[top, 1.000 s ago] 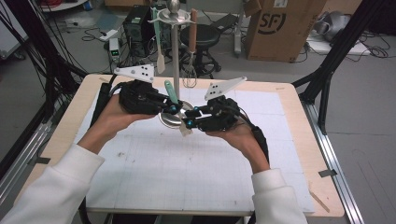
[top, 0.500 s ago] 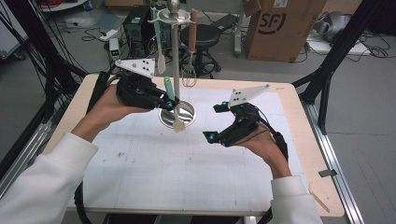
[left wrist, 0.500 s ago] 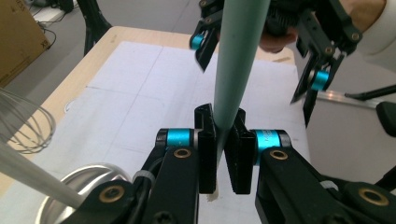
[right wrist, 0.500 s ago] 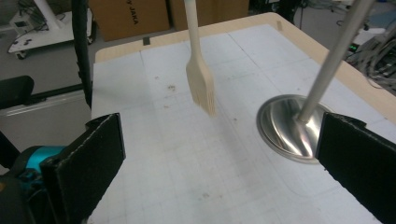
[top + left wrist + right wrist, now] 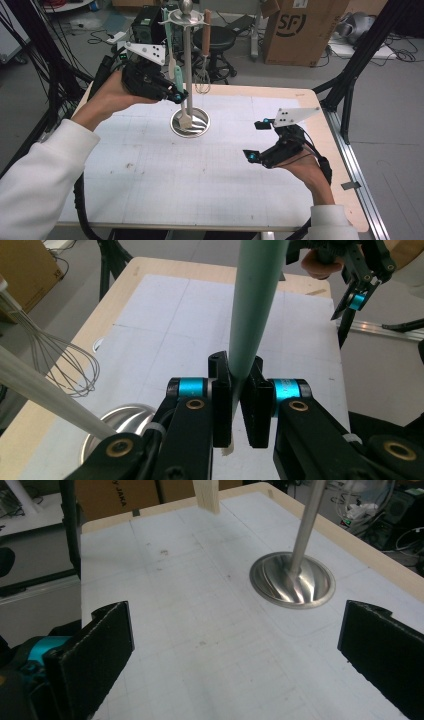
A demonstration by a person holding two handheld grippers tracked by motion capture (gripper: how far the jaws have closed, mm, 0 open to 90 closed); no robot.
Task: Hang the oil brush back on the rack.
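Left gripper (image 5: 176, 96) clamped on the mint-green handle of a spatula (image 5: 181, 107), held upright just beside the pole of a steel utensil stand (image 5: 189, 65), pale blade hanging over the round base (image 5: 199, 125). Whether blade touches base: cannot tell. Same grip seen close in the left gripper view, pads (image 5: 220, 390) pressing the green handle (image 5: 255, 305) from both sides. Hanging from the stand's top ring: a wire whisk (image 5: 202, 80) with wooden handle and another pale green utensil (image 5: 169, 50), partly hidden behind the gripper. Right gripper (image 5: 257, 141) well apart over the white gridded mat (image 5: 200, 175), jaws just opened wide, nothing between them.
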